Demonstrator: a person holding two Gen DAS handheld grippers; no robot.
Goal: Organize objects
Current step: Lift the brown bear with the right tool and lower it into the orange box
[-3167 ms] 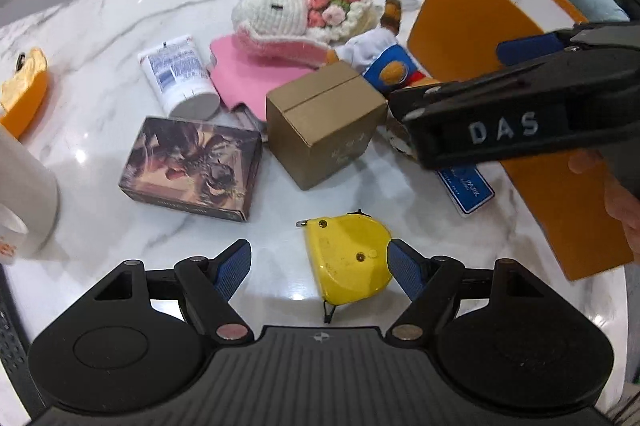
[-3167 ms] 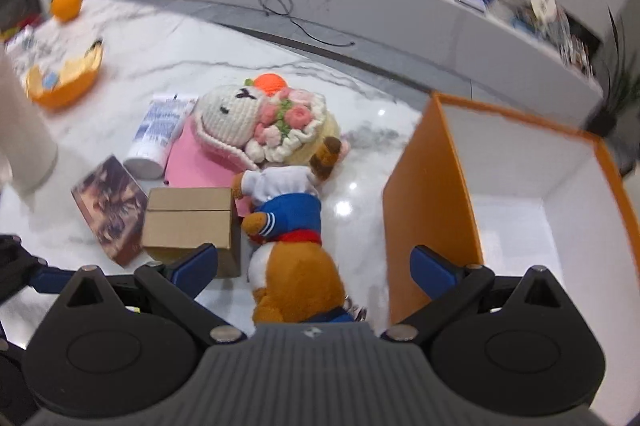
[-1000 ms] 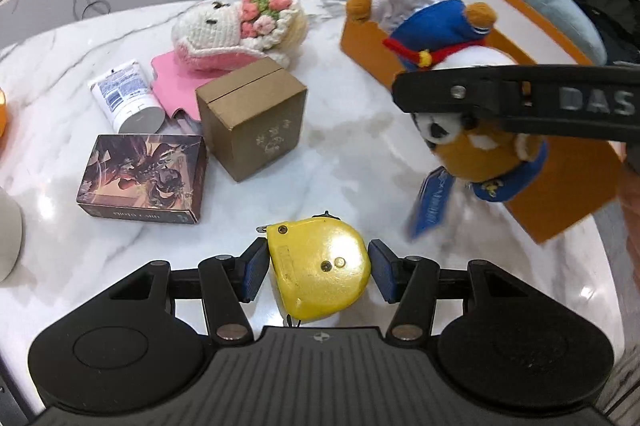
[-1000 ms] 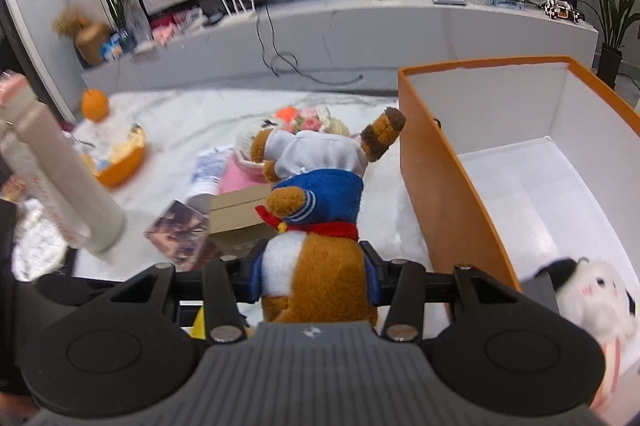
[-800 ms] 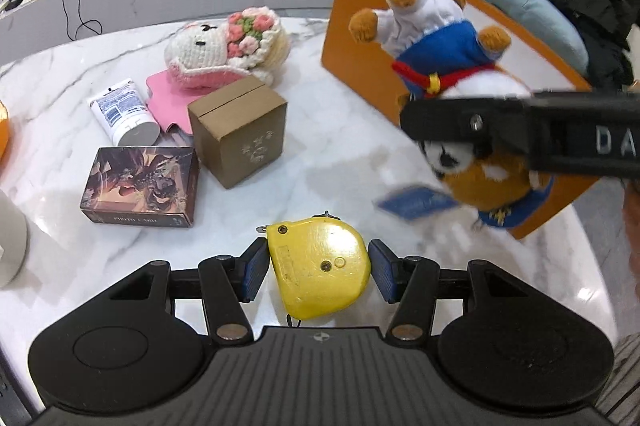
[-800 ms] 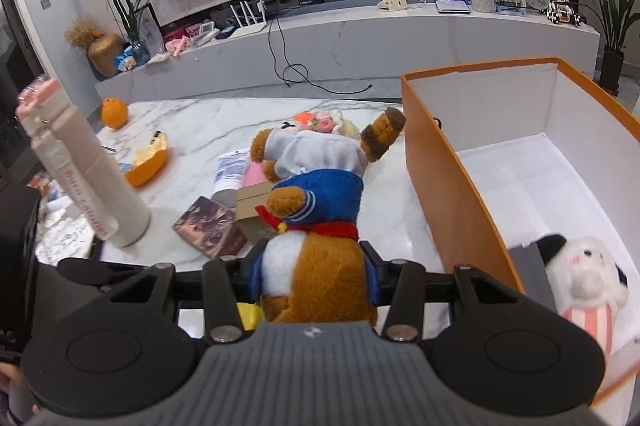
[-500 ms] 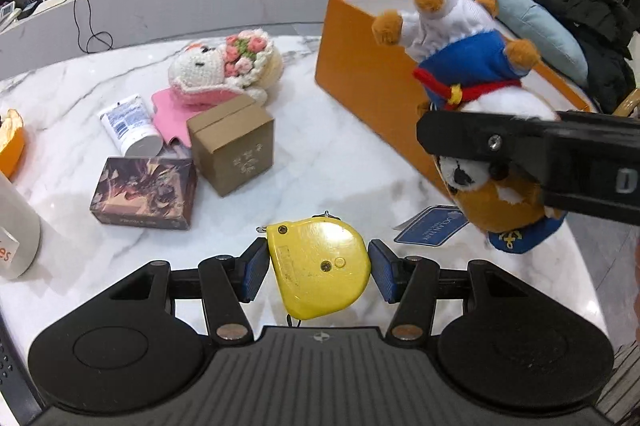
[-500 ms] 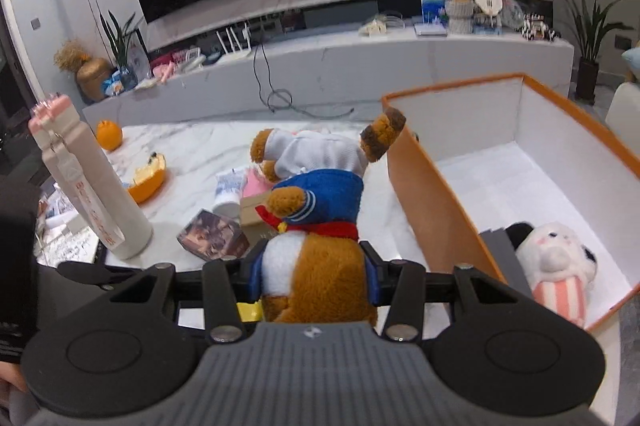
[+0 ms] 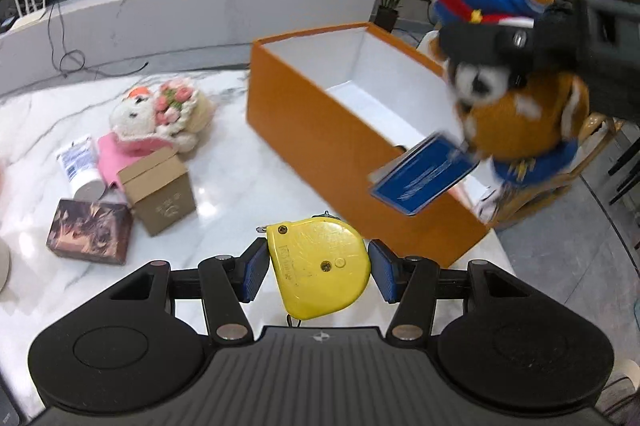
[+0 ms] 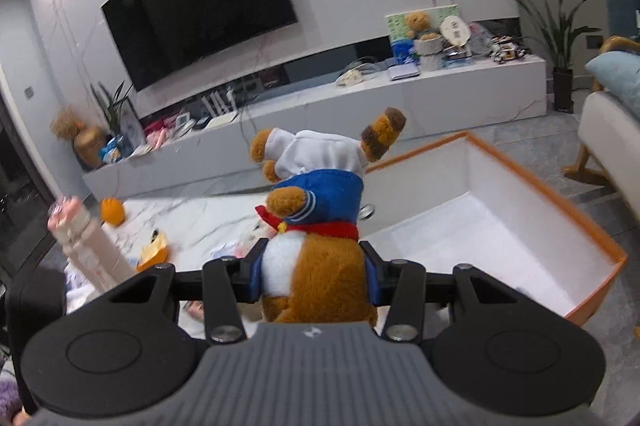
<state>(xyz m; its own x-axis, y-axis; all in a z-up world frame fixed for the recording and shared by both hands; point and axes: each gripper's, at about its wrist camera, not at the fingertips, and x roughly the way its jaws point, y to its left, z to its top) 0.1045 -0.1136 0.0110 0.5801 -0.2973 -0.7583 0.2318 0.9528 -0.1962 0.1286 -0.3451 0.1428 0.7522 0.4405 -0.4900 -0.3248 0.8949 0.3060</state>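
Here, a plush bear [image 10: 316, 250] is clamped in the right gripper [image 10: 314, 276] above the orange box [image 9: 320, 130]; a yellow tape measure [image 9: 318, 266] is gripped by the left gripper [image 9: 318, 272] beside it.

Hidden or unclear, as I see it: the head of the plush bear [image 10: 316, 258] that my right gripper [image 10: 316, 276] clamps sits below my own housing in the right wrist view, and in the left wrist view the bear [image 9: 516, 114] is smeared by motion blur, face unreadable. Its blue tag [image 9: 424, 176] shows only streaks, print illegible. The yellow tape measure [image 9: 318, 266] between my left gripper [image 9: 318, 272] pads loses its lower edge behind the housing. The orange box [image 9: 340, 142] has its near floor masked by its own wall. The white tube [image 9: 80, 166] carries label text too small to read.
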